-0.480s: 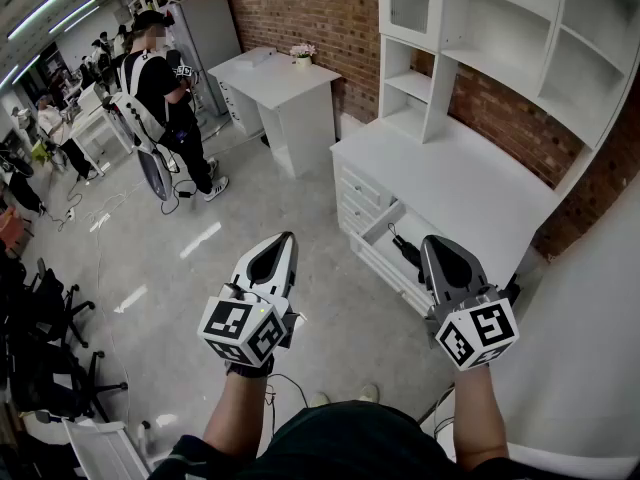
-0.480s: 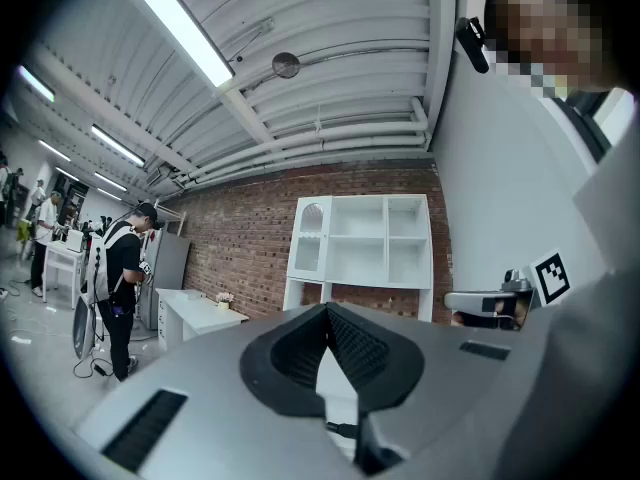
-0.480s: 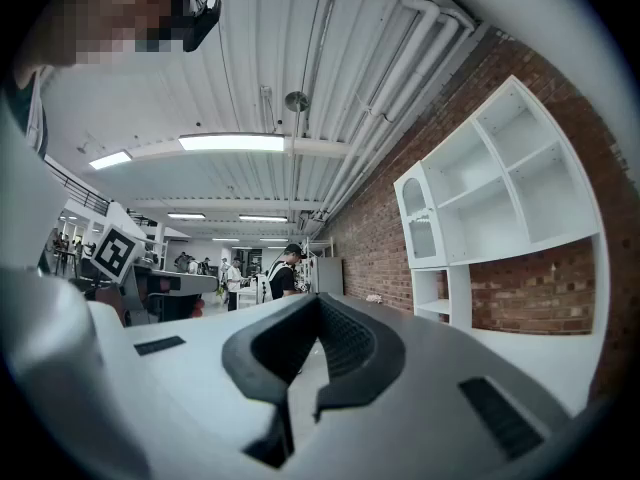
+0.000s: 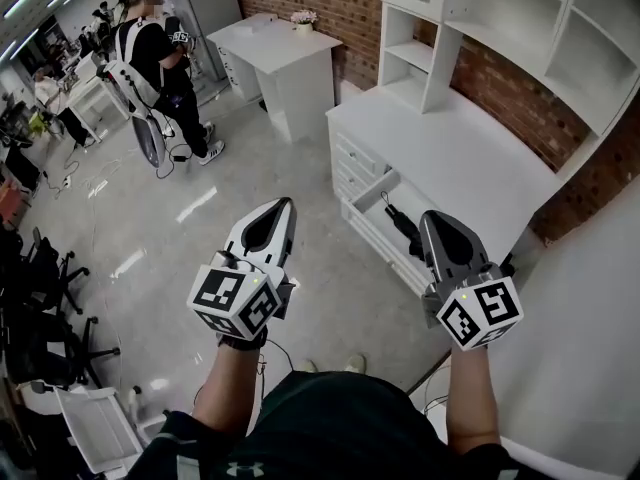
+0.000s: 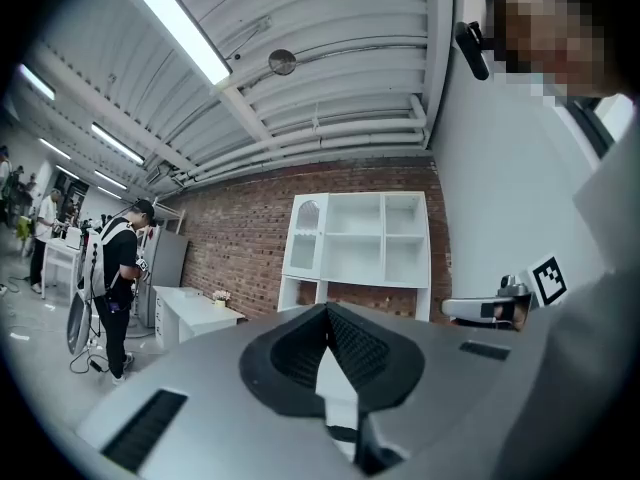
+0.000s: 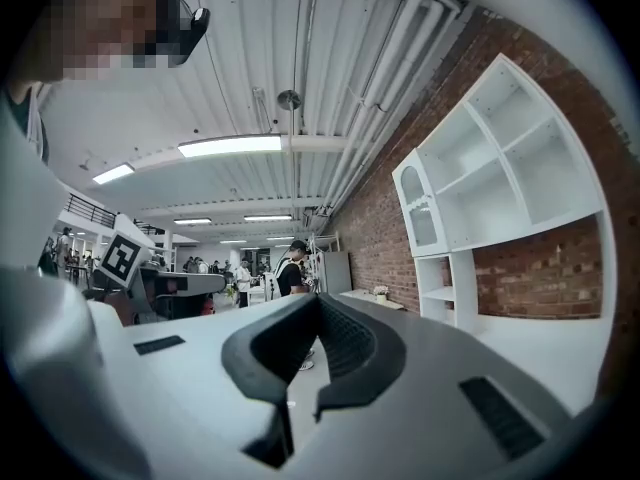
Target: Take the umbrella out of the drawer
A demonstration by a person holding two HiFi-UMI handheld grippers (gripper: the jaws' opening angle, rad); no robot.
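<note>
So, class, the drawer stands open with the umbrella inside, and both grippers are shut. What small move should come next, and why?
Probably open the right gripper and tip it down toward the umbrella. Its jaws are together and empty, it points level, and it is nearer the open drawer than the left gripper, where the umbrella lies untouched.

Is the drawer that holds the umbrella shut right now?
No, in the head view the drawer stands pulled out from the white desk, with the black umbrella lying inside it.
</note>
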